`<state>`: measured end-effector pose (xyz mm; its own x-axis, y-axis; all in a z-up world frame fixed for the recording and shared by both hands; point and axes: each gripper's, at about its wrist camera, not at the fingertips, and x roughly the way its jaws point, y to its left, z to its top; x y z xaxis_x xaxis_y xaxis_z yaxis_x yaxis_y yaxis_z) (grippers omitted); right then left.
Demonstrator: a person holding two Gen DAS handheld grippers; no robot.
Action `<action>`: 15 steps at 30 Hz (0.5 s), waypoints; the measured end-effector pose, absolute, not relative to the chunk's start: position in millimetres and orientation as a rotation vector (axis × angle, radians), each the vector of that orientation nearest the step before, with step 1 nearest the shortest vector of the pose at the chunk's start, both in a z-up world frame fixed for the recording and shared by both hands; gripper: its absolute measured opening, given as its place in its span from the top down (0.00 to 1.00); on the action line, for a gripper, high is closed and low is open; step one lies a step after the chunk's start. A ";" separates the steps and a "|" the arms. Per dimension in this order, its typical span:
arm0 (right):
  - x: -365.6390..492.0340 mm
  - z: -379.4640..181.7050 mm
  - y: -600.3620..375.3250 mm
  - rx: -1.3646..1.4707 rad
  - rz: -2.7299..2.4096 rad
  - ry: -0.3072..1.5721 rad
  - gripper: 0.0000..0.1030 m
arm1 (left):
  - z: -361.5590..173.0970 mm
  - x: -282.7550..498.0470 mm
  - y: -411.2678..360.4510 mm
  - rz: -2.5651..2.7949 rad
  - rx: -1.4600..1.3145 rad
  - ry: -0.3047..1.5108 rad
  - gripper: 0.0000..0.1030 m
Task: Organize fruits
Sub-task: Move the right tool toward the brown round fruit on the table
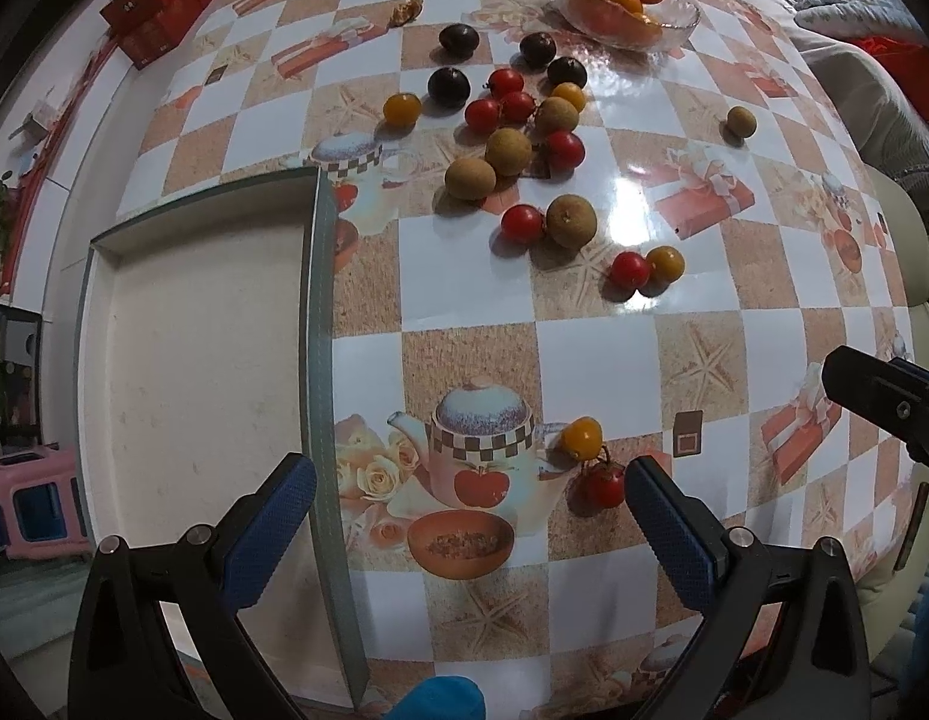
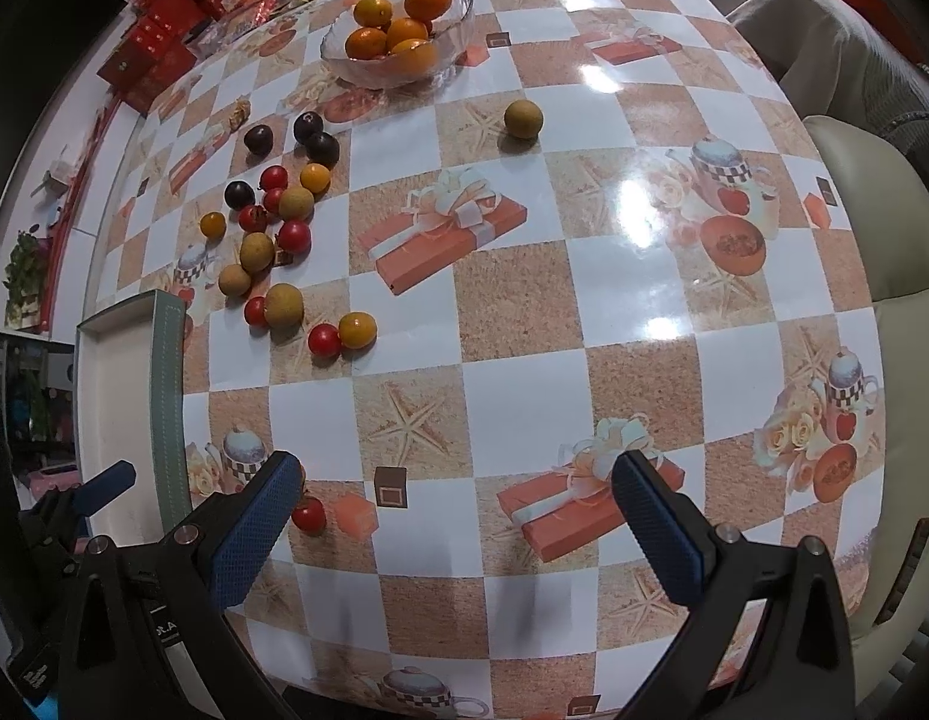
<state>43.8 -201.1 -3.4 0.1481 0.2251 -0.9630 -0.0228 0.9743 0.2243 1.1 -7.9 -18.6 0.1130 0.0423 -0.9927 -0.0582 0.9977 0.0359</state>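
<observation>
Several small fruits lie loose on the checkered table: red cherry tomatoes, brown longans, dark plums and yellow kumquats, clustered around one longan [image 1: 508,150] [image 2: 257,251]. A lone longan [image 1: 740,120] [image 2: 523,118] sits apart. A yellow kumquat [image 1: 582,438] and a red tomato [image 1: 602,485] [image 2: 309,515] lie just ahead of my left gripper [image 1: 470,495], which is open and empty. My right gripper [image 2: 455,483] is open and empty over bare table. A shallow white tray [image 1: 323,312] [image 2: 167,396] with a green rim sits at the left.
A glass bowl [image 1: 674,30] [image 2: 458,30] of oranges stands at the far side. Red boxes [image 1: 158,6] [image 2: 146,54] are stacked at the far left corner. A cream chair [image 2: 872,252] borders the table's right edge. The right gripper's finger [image 1: 878,402] shows in the left view.
</observation>
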 end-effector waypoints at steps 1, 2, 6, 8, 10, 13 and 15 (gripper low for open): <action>43.6 -4.0 -200.7 0.170 0.180 1.414 0.00 | -19.8 0.8 -7.6 0.075 -0.016 1.458 0.00; 43.4 -4.7 -201.0 0.171 0.181 1.415 0.00 | -20.7 0.8 -7.4 0.074 -0.021 1.461 0.00; 43.0 -7.8 -203.0 0.172 0.179 1.422 0.00 | -24.2 2.2 -9.5 0.067 -0.019 1.464 0.00; 42.9 -10.0 -205.7 0.176 0.176 1.428 0.00 | -26.5 2.8 -13.4 0.059 -0.015 1.461 0.00; 43.1 -11.9 -209.1 0.178 0.169 1.431 0.00 | -28.1 4.2 -16.7 0.057 -0.015 1.460 0.00; 45.1 -15.3 -213.5 0.179 0.165 1.435 0.00 | -31.0 7.2 -20.2 0.059 -0.029 1.460 0.00; 47.4 -17.8 -215.1 0.174 0.165 1.437 0.00 | -33.5 11.7 -21.3 0.060 -0.039 1.459 0.00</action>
